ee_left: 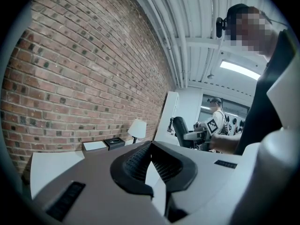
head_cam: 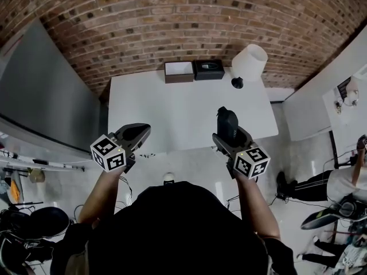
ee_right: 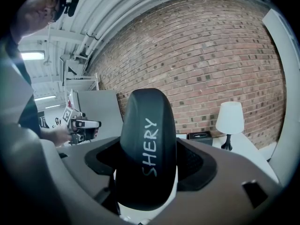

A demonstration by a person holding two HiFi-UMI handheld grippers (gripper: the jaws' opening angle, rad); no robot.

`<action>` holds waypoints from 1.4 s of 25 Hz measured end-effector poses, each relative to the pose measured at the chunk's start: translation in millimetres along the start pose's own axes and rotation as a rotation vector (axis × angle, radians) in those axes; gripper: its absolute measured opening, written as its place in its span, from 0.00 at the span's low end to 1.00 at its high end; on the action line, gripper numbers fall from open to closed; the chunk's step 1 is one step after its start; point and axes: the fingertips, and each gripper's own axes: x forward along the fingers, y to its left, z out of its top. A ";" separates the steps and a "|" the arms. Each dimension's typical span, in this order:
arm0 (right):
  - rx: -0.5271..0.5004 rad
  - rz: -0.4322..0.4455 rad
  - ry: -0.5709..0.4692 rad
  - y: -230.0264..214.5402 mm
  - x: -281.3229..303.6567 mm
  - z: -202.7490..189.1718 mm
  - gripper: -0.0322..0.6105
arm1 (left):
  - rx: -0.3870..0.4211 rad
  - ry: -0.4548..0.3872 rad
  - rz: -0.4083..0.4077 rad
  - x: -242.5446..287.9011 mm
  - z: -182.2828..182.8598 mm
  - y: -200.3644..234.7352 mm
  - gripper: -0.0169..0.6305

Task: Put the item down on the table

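While right tongs (head_cam: 230, 135) clamp one black item (head_cam: 227, 119), left tongs (ee_left: 150, 145) meet empty.

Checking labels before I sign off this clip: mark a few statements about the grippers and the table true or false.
1. The right gripper is clamped on the dark item. True.
2. The left gripper holds a box. False: its jaws are together with nothing between them.
3. The lamp stands at the far edge of the table. True.
4. The dark item lies on the table. False: it is held in the right gripper, not set down.
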 end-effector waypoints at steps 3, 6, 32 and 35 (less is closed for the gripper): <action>0.001 -0.007 0.000 0.3 5.7 3.6 0.60 | -0.003 0.006 -0.010 1.4 1.1 6.5 0.05; 0.003 -0.016 -0.005 -1.3 10.7 7.2 0.60 | -0.003 0.009 -0.017 3.2 3.3 13.4 0.05; 0.033 -0.062 -0.029 17.9 51.5 13.9 0.60 | -0.008 0.016 -0.051 -20.1 6.7 63.7 0.05; 0.035 -0.062 -0.028 20.7 53.7 14.6 0.60 | -0.011 0.012 -0.051 -23.4 8.5 66.4 0.05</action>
